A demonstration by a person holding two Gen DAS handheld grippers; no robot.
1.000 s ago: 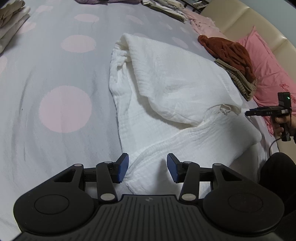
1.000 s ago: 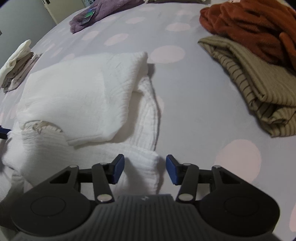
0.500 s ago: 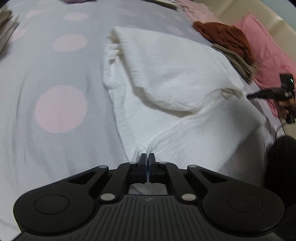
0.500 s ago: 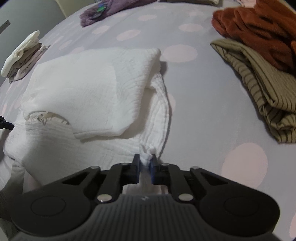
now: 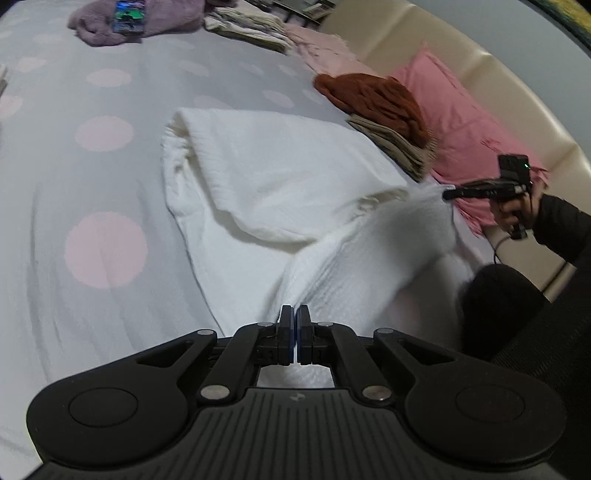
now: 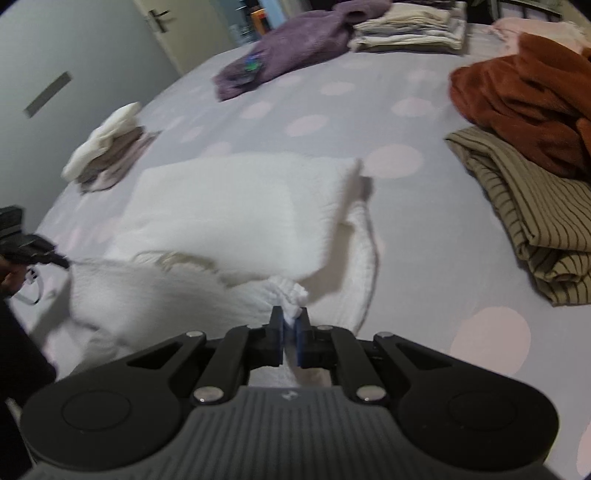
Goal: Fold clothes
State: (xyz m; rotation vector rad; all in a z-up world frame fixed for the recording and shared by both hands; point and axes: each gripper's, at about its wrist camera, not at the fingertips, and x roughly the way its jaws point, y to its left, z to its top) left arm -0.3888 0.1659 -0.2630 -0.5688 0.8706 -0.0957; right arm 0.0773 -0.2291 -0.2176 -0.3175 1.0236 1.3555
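Note:
A white crinkled garment (image 5: 280,173) lies partly folded on the dotted bedsheet (image 5: 103,251). My left gripper (image 5: 295,314) is shut on its near edge, and the cloth rises from the bed in a taut ridge toward the right. There my right gripper (image 5: 448,194), held by a hand in a dark sleeve, pinches the other near corner. In the right wrist view my right gripper (image 6: 290,317) is shut on a bunched tuft of the white garment (image 6: 229,206). My left gripper (image 6: 61,261) shows at the left edge, holding the lifted hem.
A rust-red garment (image 6: 524,99) lies on a folded striped beige one (image 6: 535,206) to the right. A purple garment (image 6: 295,40) and folded stacks (image 6: 406,29) sit at the far side, and a small pile (image 6: 107,147) to the left. A pink pillow (image 5: 454,122) leans on the headboard.
Both grippers stood open over the garment's near edge, then shut on it. Since then they have risen, lifting that edge off the bed.

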